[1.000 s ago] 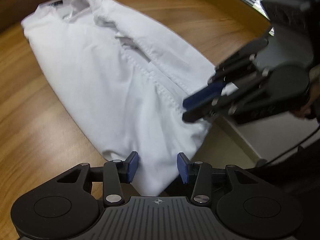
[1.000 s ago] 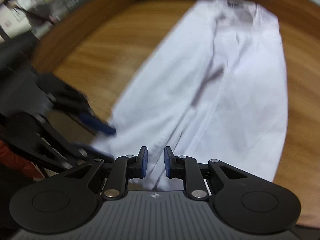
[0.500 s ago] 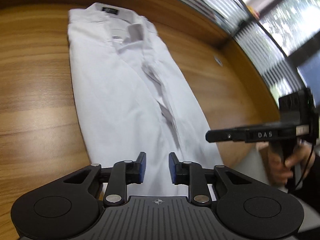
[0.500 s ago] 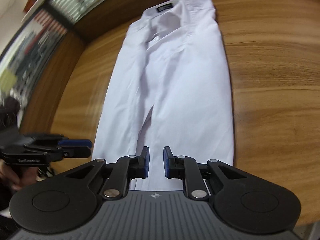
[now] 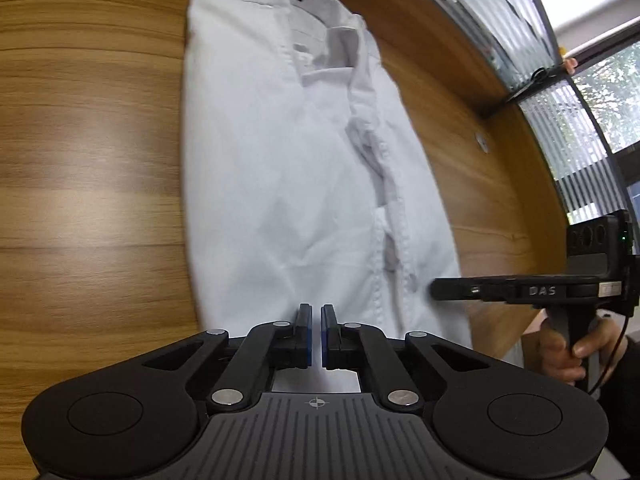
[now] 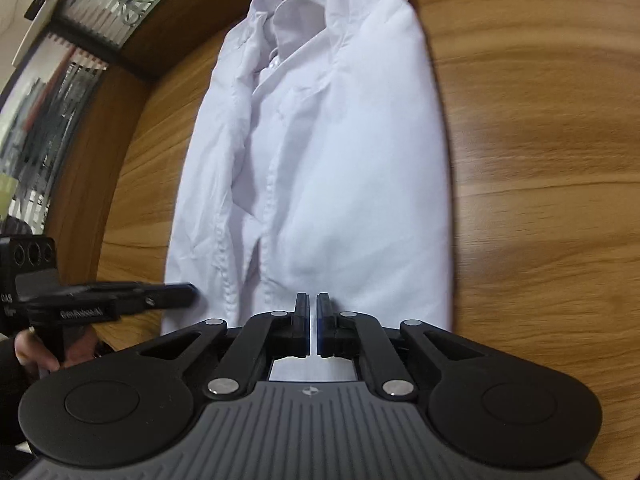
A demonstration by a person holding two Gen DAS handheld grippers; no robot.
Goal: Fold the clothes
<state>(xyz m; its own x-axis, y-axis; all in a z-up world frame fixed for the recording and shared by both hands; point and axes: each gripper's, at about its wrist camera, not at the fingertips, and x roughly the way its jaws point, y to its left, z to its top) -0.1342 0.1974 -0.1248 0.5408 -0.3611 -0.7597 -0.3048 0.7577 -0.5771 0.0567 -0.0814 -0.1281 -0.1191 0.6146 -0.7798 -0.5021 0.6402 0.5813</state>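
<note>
— Where is the shirt?
— The white shirt (image 5: 304,184) lies lengthwise on the wooden table (image 5: 88,184), collar far.
— And the grippers?
— The left gripper (image 5: 316,316) and right gripper (image 6: 312,304) sit at its near hem, jaws just closed almost together; whether they pinch cloth is unclear.

A wooden bench (image 5: 88,184) with a raised curved rim carries one white shirt (image 5: 288,184); it lies flat, lengthwise ahead of the tongs, collar at the far end, hem nearest them.
</note>
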